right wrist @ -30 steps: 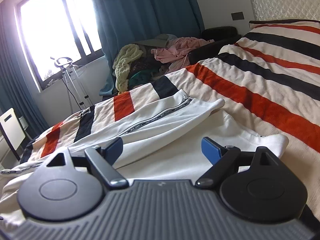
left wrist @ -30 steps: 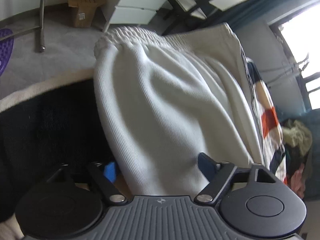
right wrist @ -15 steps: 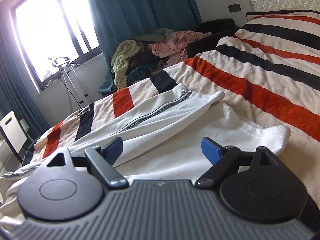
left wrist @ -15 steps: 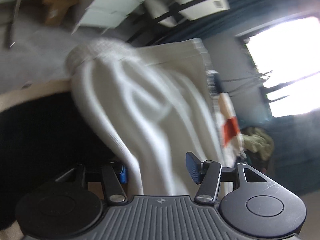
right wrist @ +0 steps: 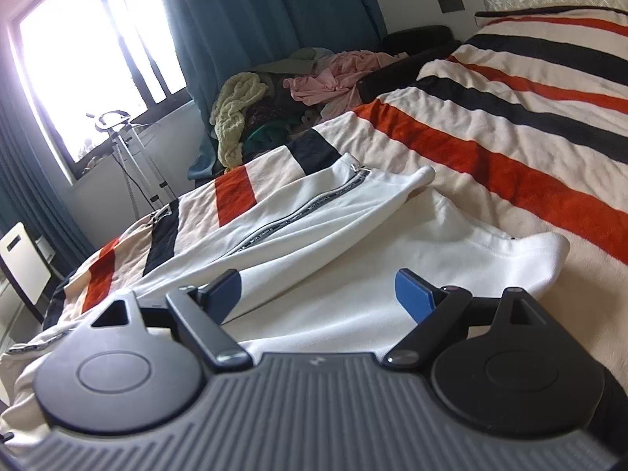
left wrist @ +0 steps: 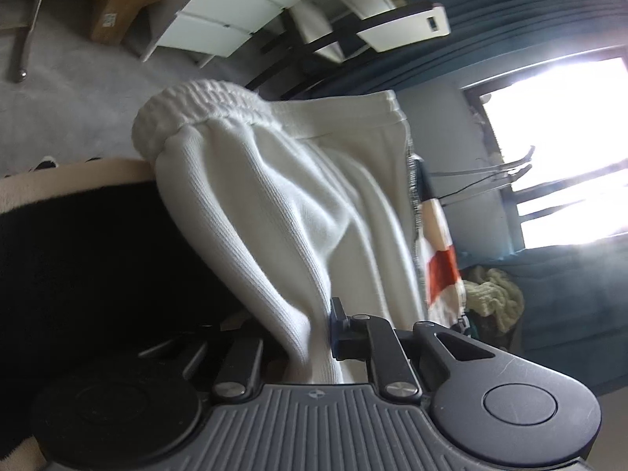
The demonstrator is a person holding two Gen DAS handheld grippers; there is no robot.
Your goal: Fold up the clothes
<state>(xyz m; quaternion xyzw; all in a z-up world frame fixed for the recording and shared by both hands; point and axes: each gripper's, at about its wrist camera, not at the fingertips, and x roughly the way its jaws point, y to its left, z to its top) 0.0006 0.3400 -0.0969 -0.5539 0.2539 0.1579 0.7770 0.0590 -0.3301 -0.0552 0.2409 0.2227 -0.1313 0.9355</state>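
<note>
White trousers point(right wrist: 314, 219) with a dark lettered side stripe lie folded lengthwise on the striped bed. In the left wrist view their ribbed waistband point(left wrist: 204, 106) bunches at the bed's edge. My left gripper point(left wrist: 310, 337) is shut on a fold of the white trousers point(left wrist: 298, 235) near the waist; the left finger is hidden by cloth. My right gripper point(right wrist: 318, 294) is open and empty, just above the trousers' leg ends point(right wrist: 522, 259).
The bed cover point(right wrist: 510, 133) has red, black and cream stripes. A pile of clothes point(right wrist: 290, 98) sits beyond the bed by the teal curtain. A white drawer unit point(left wrist: 235, 23), a chair and a cardboard box point(left wrist: 114, 4) stand on the grey floor.
My left gripper has closed on the white cloth, which now bunches into folds between the fingers. My right gripper has stayed open and drifted slightly over the trousers.
</note>
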